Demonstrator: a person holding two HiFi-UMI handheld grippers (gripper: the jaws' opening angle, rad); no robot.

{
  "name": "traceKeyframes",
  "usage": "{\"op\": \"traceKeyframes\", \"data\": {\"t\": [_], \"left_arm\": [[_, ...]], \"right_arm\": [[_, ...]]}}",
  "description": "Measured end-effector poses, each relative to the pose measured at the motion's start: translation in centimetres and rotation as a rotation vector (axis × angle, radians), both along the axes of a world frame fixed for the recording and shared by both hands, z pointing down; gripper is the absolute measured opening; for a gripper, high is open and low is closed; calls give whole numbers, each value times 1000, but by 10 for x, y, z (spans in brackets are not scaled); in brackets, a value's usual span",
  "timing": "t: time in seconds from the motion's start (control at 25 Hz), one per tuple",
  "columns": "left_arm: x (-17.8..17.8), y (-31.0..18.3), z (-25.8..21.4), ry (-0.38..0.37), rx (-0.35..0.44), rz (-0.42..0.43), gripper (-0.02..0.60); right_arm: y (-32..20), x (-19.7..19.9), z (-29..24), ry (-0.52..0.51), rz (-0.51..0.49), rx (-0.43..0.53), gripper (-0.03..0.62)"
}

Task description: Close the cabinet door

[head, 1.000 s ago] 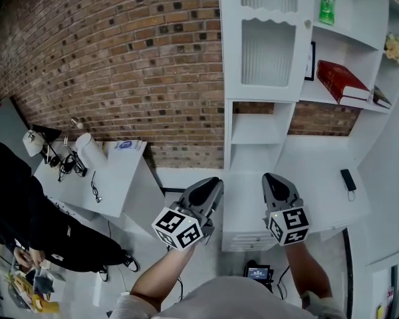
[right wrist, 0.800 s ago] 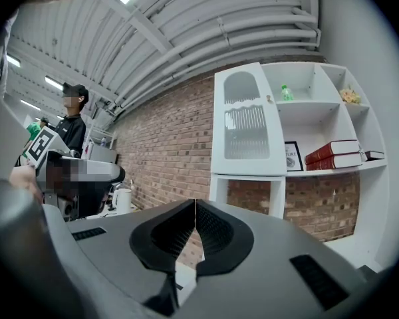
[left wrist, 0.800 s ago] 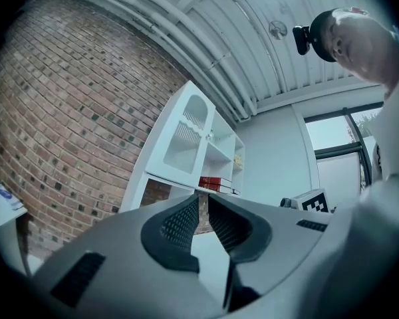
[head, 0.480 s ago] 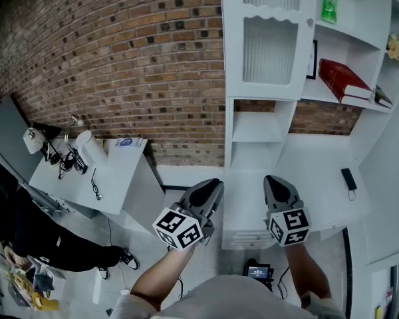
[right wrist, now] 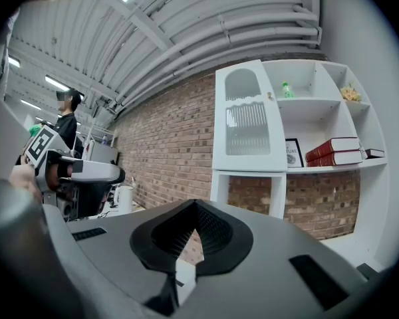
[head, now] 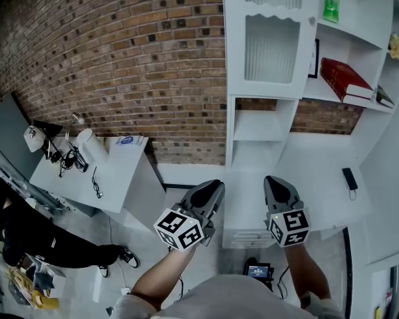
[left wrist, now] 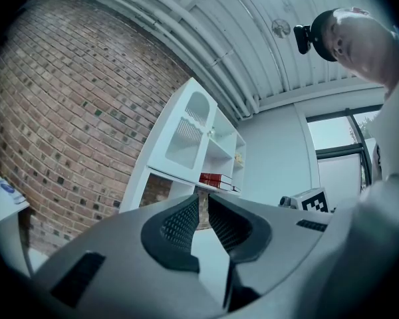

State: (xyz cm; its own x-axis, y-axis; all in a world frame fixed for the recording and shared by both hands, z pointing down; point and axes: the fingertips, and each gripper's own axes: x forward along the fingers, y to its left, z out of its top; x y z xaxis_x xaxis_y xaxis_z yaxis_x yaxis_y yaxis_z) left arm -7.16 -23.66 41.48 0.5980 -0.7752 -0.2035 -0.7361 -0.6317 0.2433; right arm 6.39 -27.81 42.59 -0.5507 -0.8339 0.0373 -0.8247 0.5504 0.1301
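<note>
Head view: I see the cabinet door at the shelf unit's upper left, looking flush. Left gripper and right gripper sit side by side over the desk's front edge, well below the door, with open room above.
Left gripper view: jaws almost together with a sliver gap, holding nothing.
Right gripper view: jaws tip to tip and empty, the door up ahead.
</note>
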Motion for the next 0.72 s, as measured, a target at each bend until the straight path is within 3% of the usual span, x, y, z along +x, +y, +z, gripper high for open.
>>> {"op": "traceKeyframes", "data": {"t": [0.72], "left_arm": [[-1,2,2,-2,-1,0,52]], "right_arm": [[2,-3,0,8,-2,12,28]]}}
